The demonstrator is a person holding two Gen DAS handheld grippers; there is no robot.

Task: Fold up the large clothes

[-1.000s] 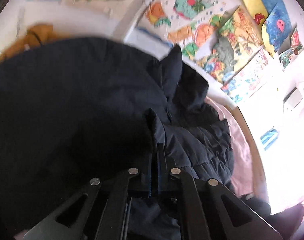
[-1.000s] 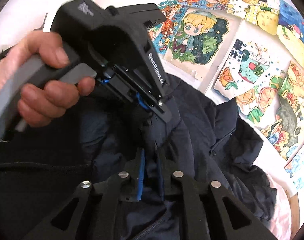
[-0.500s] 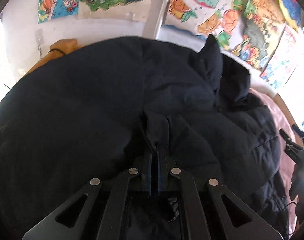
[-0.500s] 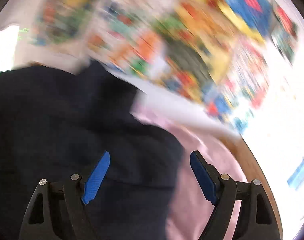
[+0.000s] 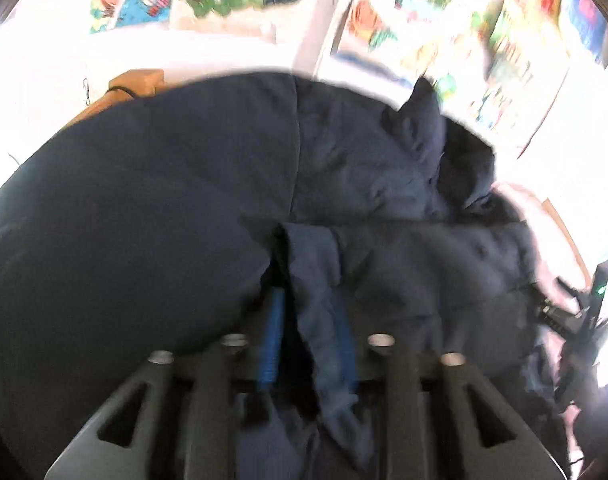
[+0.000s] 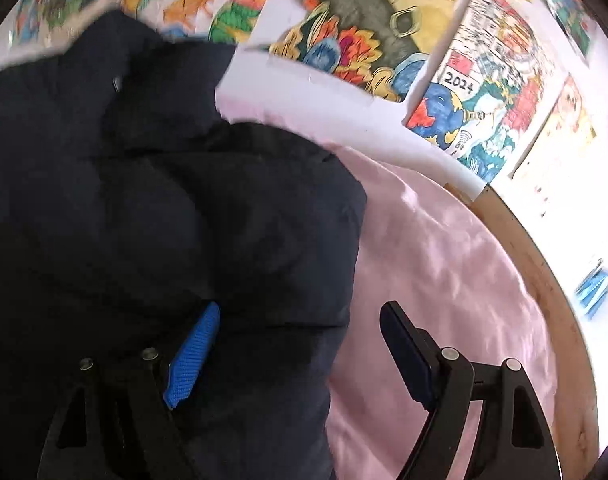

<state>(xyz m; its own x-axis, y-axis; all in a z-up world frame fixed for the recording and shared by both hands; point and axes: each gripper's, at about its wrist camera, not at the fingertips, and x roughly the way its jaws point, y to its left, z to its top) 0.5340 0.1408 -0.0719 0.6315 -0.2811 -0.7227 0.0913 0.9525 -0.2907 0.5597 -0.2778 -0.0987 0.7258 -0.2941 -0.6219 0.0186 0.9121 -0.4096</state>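
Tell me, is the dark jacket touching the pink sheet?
Touching. The right wrist view shows the dark jacket lying directly on the pink sheet, its edge resting there without a gap.

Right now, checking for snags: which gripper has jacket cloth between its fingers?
The left gripper: a fold of the navy jacket runs between its opening fingers. The right gripper is open.
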